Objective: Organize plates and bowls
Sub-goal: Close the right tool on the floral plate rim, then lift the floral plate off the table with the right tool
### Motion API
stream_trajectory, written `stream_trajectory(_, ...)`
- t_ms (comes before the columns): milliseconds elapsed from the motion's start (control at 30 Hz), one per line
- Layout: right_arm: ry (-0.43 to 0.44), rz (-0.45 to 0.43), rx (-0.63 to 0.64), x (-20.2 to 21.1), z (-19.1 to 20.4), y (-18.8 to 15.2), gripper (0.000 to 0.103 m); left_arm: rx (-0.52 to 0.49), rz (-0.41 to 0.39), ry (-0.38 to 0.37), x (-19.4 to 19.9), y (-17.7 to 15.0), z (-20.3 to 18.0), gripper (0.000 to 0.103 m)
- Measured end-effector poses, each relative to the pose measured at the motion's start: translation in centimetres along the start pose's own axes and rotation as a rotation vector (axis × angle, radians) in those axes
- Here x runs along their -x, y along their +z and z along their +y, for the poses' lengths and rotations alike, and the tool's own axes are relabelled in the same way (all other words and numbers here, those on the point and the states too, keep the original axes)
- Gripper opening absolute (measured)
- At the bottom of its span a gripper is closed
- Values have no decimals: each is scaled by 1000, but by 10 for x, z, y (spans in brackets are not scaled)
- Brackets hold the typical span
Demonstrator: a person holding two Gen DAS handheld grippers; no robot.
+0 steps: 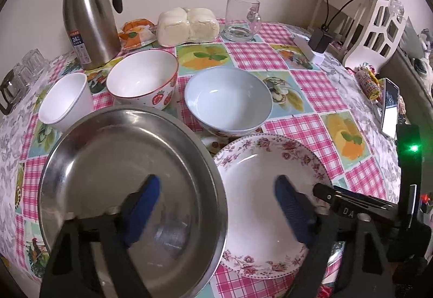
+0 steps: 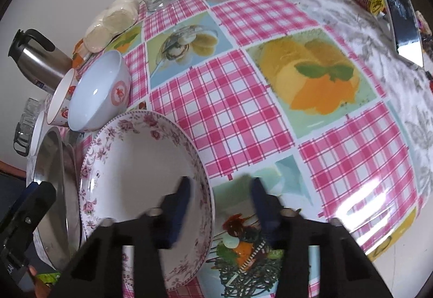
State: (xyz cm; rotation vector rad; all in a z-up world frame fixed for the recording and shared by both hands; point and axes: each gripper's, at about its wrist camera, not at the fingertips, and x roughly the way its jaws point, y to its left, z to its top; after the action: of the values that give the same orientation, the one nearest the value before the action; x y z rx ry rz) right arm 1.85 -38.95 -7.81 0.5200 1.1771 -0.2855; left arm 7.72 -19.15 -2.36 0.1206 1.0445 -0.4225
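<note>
A steel plate (image 1: 113, 162) lies at the near left of the table and a floral-rimmed plate (image 1: 259, 206) beside it on the right. Behind them stand a strawberry bowl (image 1: 143, 78), a pale blue bowl (image 1: 227, 100) and a white cup (image 1: 65, 100). My left gripper (image 1: 217, 206) is open and straddles the steel plate's right rim, one finger over each plate. My right gripper (image 2: 220, 203) is open astride the floral plate's (image 2: 140, 162) right rim, one blurred finger inside, the other over the tablecloth. Neither pad touches the rim.
A steel thermos (image 1: 89, 19), wrapped buns (image 1: 186, 24) and a glass mug (image 1: 242, 19) line the far edge. Small glasses (image 1: 24, 73) sit far left. A phone (image 1: 391, 108), a candy roll (image 1: 368, 81) and a white rack (image 1: 379, 16) stand at the right.
</note>
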Motion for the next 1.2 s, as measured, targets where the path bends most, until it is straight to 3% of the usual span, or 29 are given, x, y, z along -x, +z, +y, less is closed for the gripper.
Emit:
stream_trajectory(133, 5, -2, 21, 1, 4, -1, 31, 9, 14, -22, -4, -1, 0, 74)
stream_trajectory(267, 8, -6, -2, 2, 0, 2, 30, 2, 5, -26, -2, -1, -3, 73)
stream_trajectory(400, -45, -26, -16, 8, -8, 2, 30, -7, 2, -43, 0, -1, -8, 73)
stream_trajectory(767, -149, -71, -129, 22, -47, 9, 30, -28, 66, -188, -10, 0, -42, 72)
stream_trajectory(1200, -140, -88, -200, 30, -70, 10, 30, -43, 177, -168, -44, -5, -72, 71)
